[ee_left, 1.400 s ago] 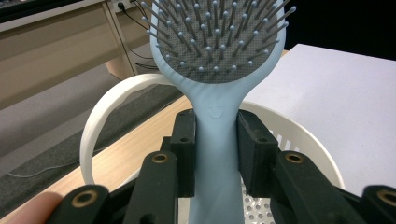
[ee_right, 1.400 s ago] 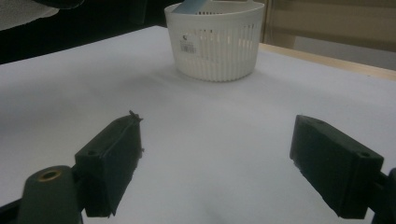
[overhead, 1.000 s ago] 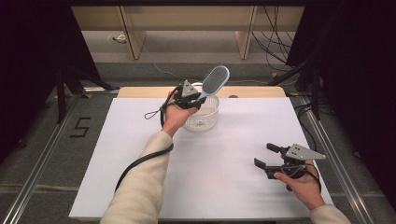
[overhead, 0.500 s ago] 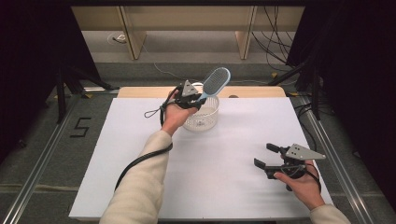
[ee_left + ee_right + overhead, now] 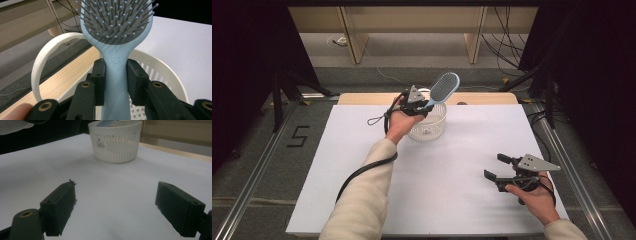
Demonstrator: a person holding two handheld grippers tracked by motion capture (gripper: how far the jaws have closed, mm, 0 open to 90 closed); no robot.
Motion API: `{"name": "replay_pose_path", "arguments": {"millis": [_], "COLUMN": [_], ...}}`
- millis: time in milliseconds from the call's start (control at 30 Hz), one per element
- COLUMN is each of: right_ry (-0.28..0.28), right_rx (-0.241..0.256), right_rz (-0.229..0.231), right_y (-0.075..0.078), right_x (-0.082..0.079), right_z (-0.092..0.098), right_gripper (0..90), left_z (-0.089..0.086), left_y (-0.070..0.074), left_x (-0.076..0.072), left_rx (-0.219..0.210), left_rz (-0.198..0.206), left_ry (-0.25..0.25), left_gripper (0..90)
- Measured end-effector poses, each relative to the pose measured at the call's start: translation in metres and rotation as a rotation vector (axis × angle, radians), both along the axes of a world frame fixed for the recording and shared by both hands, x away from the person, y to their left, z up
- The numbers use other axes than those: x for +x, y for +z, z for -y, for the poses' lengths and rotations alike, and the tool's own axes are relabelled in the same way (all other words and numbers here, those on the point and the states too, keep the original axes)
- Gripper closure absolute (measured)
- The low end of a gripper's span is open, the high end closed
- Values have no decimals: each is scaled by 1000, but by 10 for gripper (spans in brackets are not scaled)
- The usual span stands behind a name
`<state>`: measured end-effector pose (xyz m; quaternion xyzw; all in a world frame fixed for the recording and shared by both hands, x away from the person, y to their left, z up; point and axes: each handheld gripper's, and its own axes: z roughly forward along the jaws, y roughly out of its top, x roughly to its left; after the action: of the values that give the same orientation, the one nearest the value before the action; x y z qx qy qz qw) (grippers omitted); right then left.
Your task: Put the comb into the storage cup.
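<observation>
A light blue hairbrush with grey bristles is held by its handle, head tilted up over a white slotted basket at the table's far middle. My left gripper is shut on the brush handle, right above the basket's rim. The basket's white hoop handle arcs off to the left in the left gripper view. Near the front right of the table my right gripper stands open with nothing between its jaws, well short of the basket.
The white table top has a bare wooden strip along its far edge. Black cables lie on the floor behind. A metal rail runs along the table's right side, and a "5" mark sits on the floor at left.
</observation>
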<state>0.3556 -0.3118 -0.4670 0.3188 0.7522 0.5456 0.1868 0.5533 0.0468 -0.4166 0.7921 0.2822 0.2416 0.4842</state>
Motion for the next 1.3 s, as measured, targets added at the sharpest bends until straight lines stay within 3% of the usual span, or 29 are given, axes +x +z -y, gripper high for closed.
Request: {"name": "replay_pose_path", "arguments": {"millis": [1300], "right_ry": [-1], "right_rx": [0], "right_rz": [0], "right_y": [0], "right_x": [0], "right_z": [1], "right_gripper": [175], "left_z": [3], "left_y": [-11], "left_x": [3], "left_rx": [13], "left_rz": [-25], "left_ry": [-34], "left_gripper": [698]}}
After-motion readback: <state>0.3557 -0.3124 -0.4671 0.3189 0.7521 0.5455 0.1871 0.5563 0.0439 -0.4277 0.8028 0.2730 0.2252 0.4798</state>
